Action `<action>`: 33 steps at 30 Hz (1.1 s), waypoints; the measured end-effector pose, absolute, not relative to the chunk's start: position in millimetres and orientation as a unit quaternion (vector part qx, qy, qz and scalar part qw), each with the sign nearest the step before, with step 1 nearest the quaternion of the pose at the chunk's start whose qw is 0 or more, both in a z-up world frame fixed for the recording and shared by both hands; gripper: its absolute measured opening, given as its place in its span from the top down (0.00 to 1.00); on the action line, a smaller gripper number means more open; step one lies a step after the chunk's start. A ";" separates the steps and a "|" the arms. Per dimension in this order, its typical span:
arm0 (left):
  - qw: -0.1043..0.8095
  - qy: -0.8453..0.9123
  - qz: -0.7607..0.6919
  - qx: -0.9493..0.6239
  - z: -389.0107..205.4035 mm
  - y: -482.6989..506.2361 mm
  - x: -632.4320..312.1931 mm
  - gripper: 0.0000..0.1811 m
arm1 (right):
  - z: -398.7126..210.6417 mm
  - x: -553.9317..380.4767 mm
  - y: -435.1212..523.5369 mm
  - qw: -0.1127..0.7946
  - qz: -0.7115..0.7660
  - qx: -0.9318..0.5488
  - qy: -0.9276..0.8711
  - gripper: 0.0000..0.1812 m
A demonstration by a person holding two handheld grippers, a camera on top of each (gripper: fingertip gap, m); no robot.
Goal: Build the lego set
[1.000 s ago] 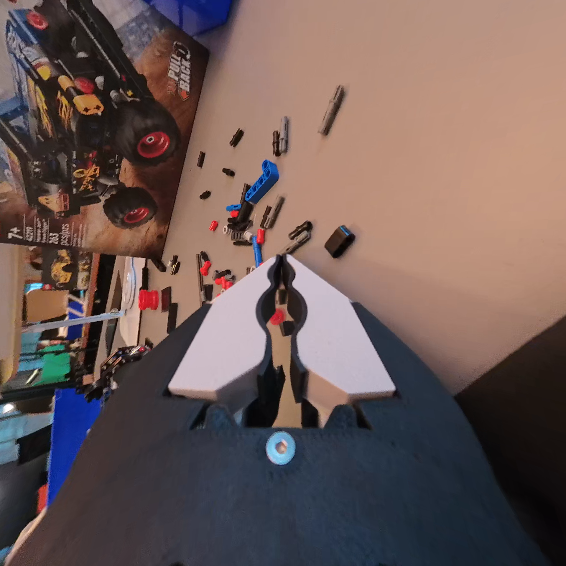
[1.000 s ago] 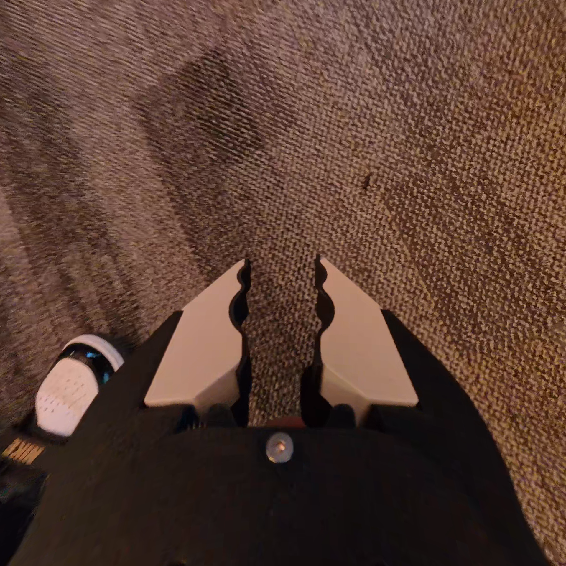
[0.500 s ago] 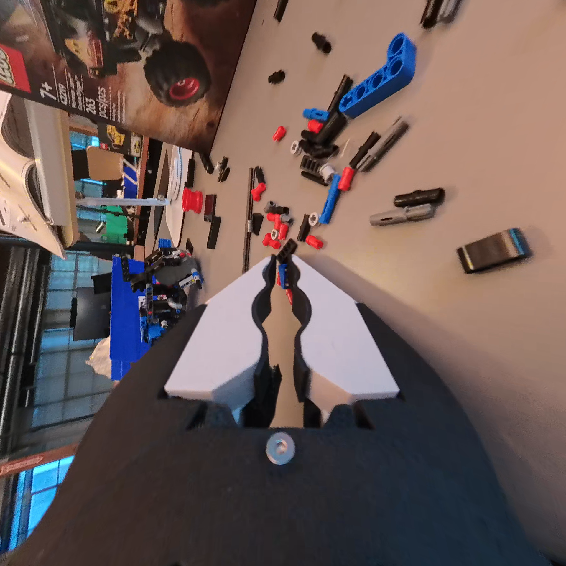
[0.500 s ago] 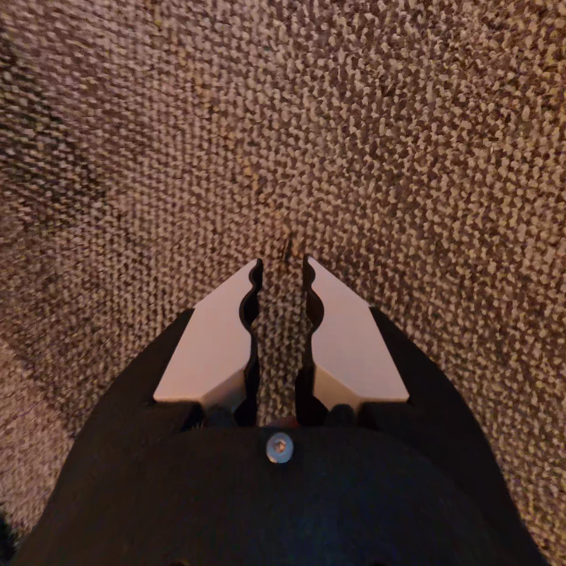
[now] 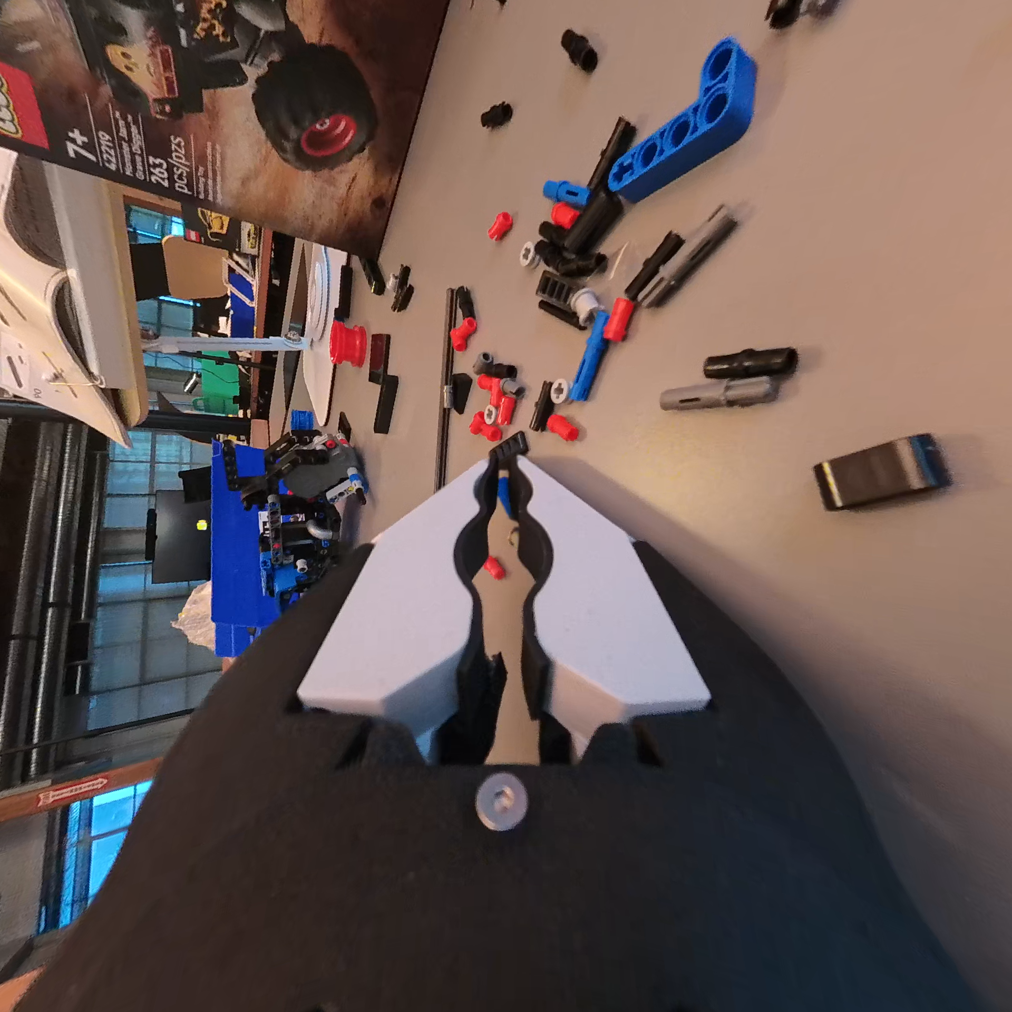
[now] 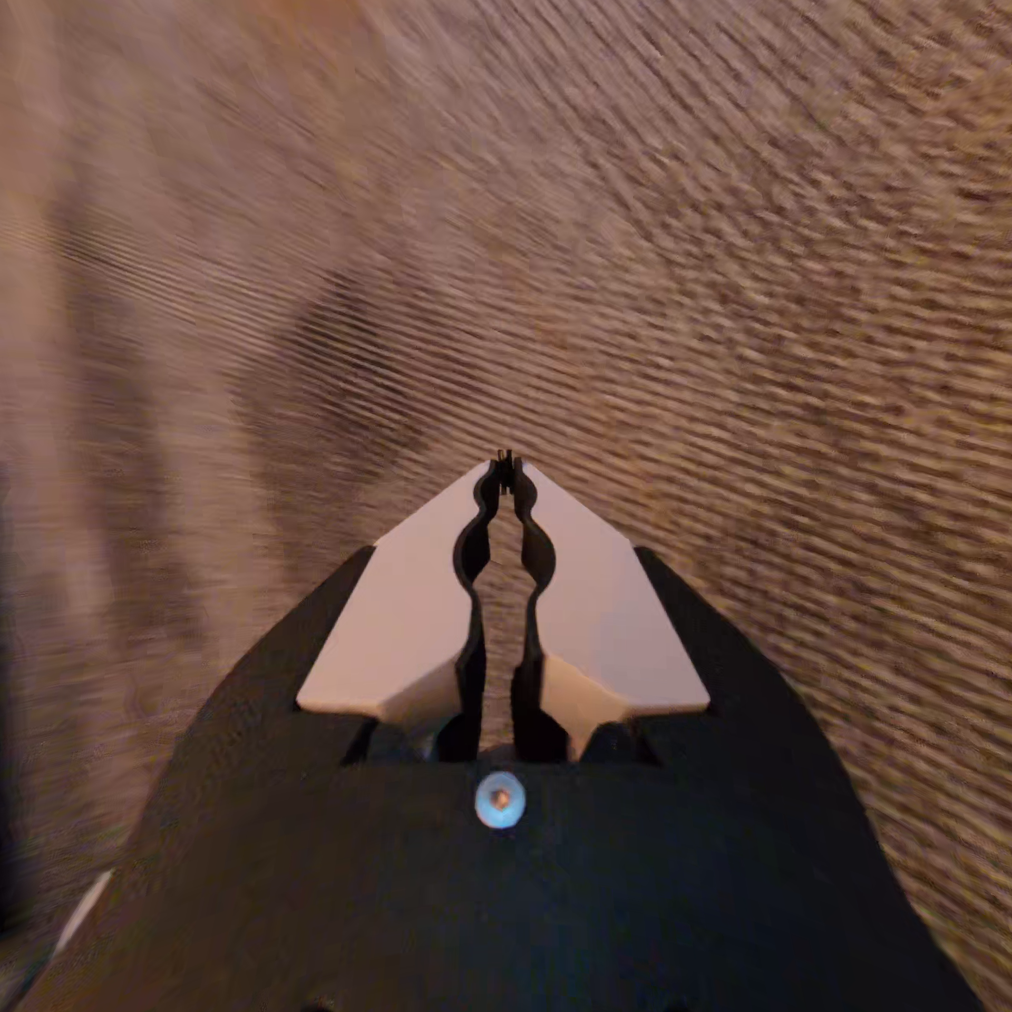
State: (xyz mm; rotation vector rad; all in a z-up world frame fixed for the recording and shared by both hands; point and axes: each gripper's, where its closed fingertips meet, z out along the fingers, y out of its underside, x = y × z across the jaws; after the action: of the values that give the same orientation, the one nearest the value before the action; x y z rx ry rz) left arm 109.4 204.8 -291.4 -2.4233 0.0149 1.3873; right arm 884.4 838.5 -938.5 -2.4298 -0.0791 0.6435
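Carpet [image 6: 712, 274] behind upright black piece [image 6: 504, 455].

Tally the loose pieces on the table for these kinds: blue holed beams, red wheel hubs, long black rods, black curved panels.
Blue L-shaped plastic beam with holes: 1
Red plastic wheel hub: 1
Long thin black axle rod: 1
Glossy black curved panel: 1
Total: 4
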 end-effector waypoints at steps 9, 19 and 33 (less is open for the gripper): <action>0.210 0.015 0.506 -0.836 -277.8 208.7 116.3 0.96 | -593.4 759.8 755.1 0.434 0.620 -0.647 -0.087 0.99; 0.235 0.044 0.443 -0.864 -289.9 219.6 130.5 0.97 | -237.9 586.2 617.6 0.508 0.633 -0.448 -0.374 0.99; 0.317 0.064 0.421 -0.847 -276.3 228.0 154.1 0.97 | -75.0 469.4 496.5 0.576 0.528 -0.327 -0.532 0.99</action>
State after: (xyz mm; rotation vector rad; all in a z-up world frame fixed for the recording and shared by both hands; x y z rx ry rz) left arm 154.1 228.0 -276.3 -2.2308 0.1692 1.1078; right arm 469.4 496.5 -75.0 -0.7654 -1.2448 1.2356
